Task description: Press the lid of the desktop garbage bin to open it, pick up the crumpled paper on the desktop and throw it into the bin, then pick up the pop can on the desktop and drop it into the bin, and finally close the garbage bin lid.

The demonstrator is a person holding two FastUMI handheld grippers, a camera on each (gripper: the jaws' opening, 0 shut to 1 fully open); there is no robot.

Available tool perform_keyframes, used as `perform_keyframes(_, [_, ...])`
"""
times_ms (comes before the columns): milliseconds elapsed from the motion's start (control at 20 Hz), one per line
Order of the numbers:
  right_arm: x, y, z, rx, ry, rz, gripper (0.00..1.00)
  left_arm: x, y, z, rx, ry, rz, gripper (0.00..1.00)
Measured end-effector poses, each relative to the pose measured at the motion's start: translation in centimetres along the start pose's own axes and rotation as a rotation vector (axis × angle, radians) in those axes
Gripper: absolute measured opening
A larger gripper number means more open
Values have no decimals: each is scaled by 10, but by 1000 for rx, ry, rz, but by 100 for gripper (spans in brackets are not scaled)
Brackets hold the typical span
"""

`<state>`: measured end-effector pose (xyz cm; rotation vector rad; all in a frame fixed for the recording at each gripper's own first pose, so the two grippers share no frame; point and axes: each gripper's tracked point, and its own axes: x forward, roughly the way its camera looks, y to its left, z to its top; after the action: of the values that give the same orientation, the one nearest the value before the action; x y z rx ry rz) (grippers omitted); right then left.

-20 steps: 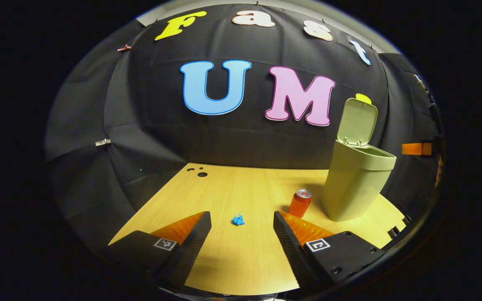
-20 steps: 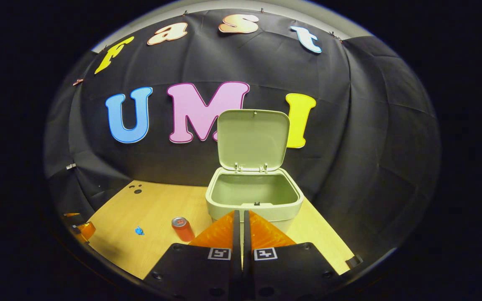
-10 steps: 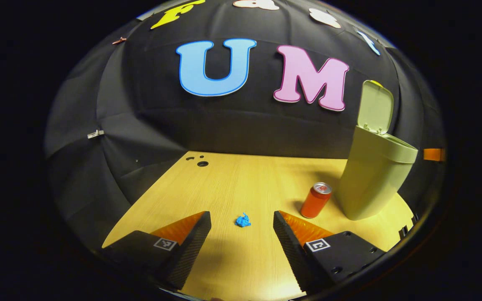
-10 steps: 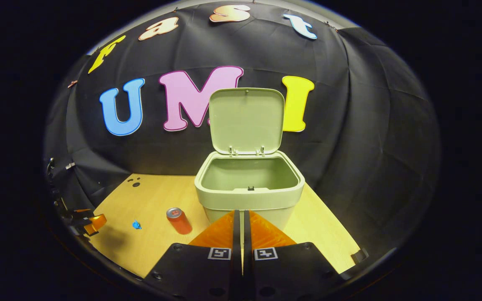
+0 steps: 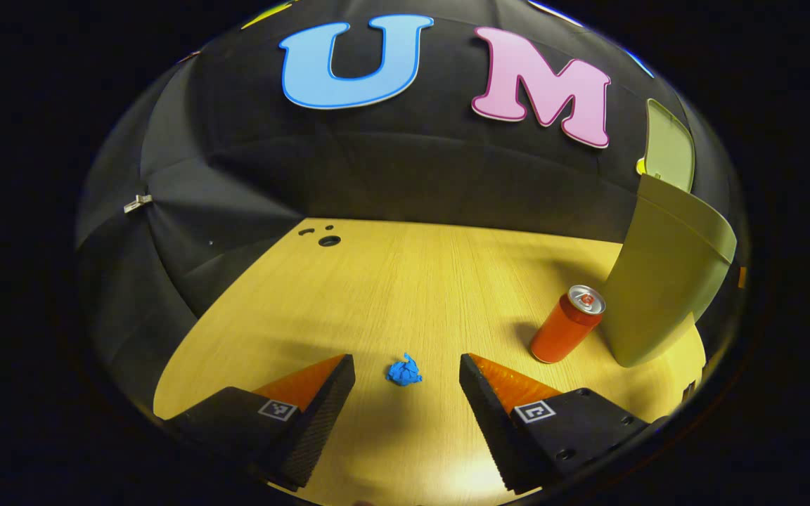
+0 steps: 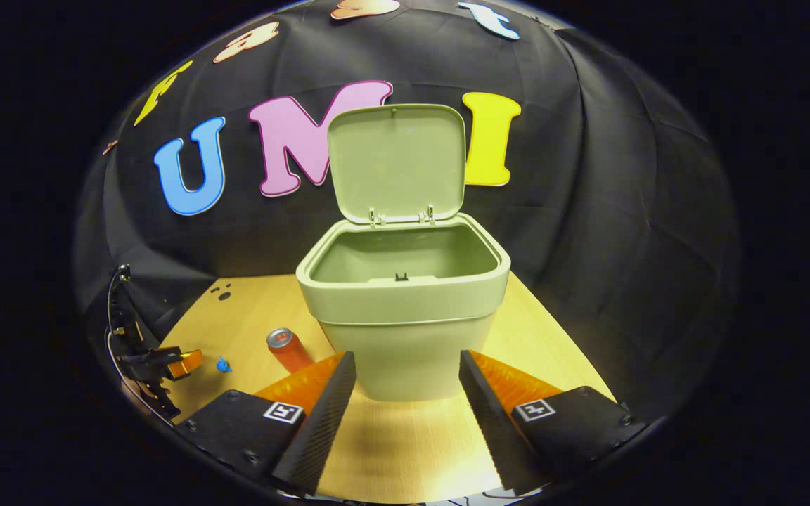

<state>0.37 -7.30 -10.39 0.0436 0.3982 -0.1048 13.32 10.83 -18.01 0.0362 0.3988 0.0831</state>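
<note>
A pale green plastic desktop garbage bin [image 6: 401, 309] stands on the light wooden tabletop [image 5: 405, 281] with its hinged green lid [image 6: 396, 163] swung upright, so the bin is already open. To the left of the bin, close beside it, stands an upright orange pop can [image 5: 567, 325]. Further left of the bin, past the can, lies a small crumpled ball of blue paper [image 5: 403, 370].

The step in hand looks to be picking up the paper. To do it well, the left tool [image 5: 406, 372] should come straight down with the paper centred between its two fingers, reach the tabletop lightly, then close gently, since the ball is small, light and easily nudged aside.

The left tool is spread wide and holds nothing; the paper sits in the gap between its fingertips, touching neither as far as can be seen. The right tool [image 6: 406, 369] is also spread wide and empty, facing the front of the bin, its fingertips to either side of the bin's base; whether they touch it cannot be told.
</note>
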Motion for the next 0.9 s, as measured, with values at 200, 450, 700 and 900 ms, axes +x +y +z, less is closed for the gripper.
perform_keyframes(200, [1, -2, -13, -5, 36, -12, 100, 32, -1, -16, 45, 50, 15, 96])
perform_keyframes(450, [0, 5, -29, -4, 89, -2, 100, 64, 5, -40, 27, 111, 41, 96])
perform_keyframes(700, [-1, 8, -40, -18, 116, 7, 100, 79, 9, -53, 20, 144, 73, 95])
perform_keyframes(900, [-2, 11, -46, 0, 124, 11, 100, 85, 0, -61, 39, 138, 56, 86])
